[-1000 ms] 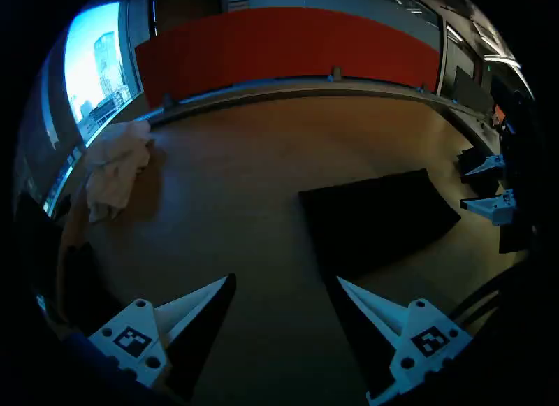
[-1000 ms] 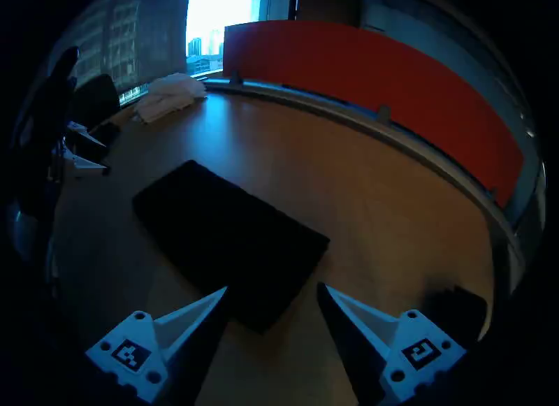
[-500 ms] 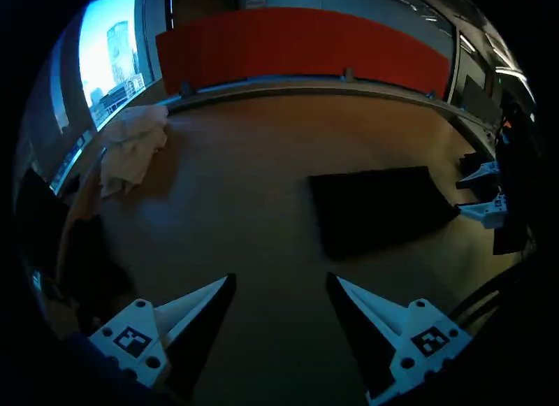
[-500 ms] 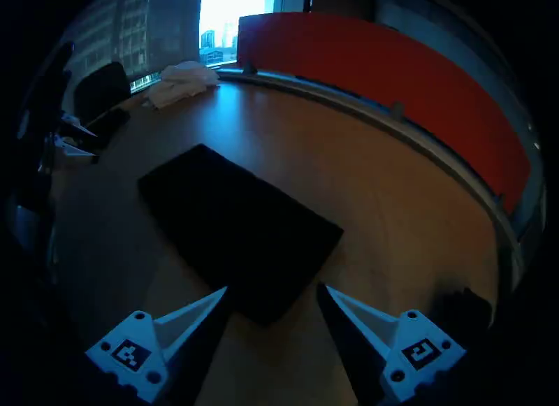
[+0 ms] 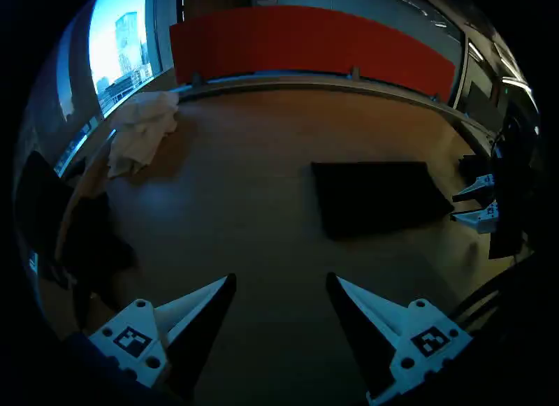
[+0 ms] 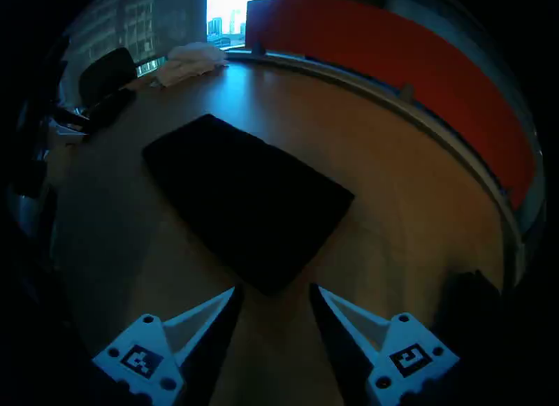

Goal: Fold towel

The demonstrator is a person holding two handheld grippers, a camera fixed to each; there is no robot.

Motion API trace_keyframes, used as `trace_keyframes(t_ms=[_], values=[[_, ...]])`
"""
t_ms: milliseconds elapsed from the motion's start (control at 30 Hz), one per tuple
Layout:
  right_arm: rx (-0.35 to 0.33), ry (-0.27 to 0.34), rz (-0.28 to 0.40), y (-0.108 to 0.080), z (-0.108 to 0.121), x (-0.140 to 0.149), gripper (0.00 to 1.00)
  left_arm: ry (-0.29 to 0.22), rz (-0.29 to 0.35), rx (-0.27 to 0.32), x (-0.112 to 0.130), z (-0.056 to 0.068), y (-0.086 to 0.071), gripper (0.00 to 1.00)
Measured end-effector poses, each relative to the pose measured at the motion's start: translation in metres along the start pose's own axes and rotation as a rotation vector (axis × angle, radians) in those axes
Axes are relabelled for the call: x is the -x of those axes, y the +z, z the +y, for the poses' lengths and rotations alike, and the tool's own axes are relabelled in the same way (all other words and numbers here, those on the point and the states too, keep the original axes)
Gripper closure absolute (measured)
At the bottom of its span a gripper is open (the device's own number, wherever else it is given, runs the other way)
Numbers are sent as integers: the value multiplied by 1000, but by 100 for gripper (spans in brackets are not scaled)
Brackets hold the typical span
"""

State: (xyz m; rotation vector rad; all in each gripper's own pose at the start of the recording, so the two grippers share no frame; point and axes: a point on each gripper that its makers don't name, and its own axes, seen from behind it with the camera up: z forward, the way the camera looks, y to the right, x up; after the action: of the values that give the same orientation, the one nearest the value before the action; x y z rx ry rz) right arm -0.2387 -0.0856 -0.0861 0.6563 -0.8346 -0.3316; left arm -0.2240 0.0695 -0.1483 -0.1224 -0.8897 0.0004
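A black towel (image 5: 377, 196) lies flat and folded into a rectangle on the wooden table (image 5: 244, 196). My left gripper (image 5: 279, 280) is open and empty, well short of the towel, which lies ahead and to the right. In the right gripper view the towel (image 6: 244, 196) spreads across the middle, and its near corner points between the fingers of my right gripper (image 6: 275, 291). That gripper is open, fingers a little narrowed, with nothing pressed between them. The right gripper (image 5: 478, 205) also appears at the towel's far right side in the left gripper view.
A crumpled white cloth (image 5: 143, 126) lies at the table's far left corner by the window, also seen as a pale heap (image 6: 192, 60). A red partition (image 5: 314, 39) runs along the table's back edge. A dark chair (image 6: 105, 74) stands at the left.
The left gripper has drawn back from the towel, which now lies farther off. The right gripper has moved closer to the towel's near corner and its fingers have narrowed slightly.
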Motion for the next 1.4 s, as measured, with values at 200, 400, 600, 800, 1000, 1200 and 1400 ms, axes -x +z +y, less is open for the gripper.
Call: trace_keyframes(t_ms=[200,400,600,800,1000,1200,1400], values=[[-26,-17,-11,-1,-3,2,43,-11,-12,-18,9,-9,-4,5],[-61,-34,-28,0,-8,3,63,-20,-11,-25,13,-13,-9,4],[-67,-45,-26,0,-8,0,68,-32,-13,-32,18,-17,-14,5],[-73,-57,-33,1,-8,1,86,-37,-13,-37,21,-19,-17,5],[-67,-40,-26,0,-5,-3,96,-47,-8,-36,21,-18,-19,5],[-45,-33,-4,-6,-1,-12,98,-51,-1,-35,19,-17,-21,5],[-27,-42,27,-18,2,-25,98,-54,6,-34,16,-16,-22,5]])
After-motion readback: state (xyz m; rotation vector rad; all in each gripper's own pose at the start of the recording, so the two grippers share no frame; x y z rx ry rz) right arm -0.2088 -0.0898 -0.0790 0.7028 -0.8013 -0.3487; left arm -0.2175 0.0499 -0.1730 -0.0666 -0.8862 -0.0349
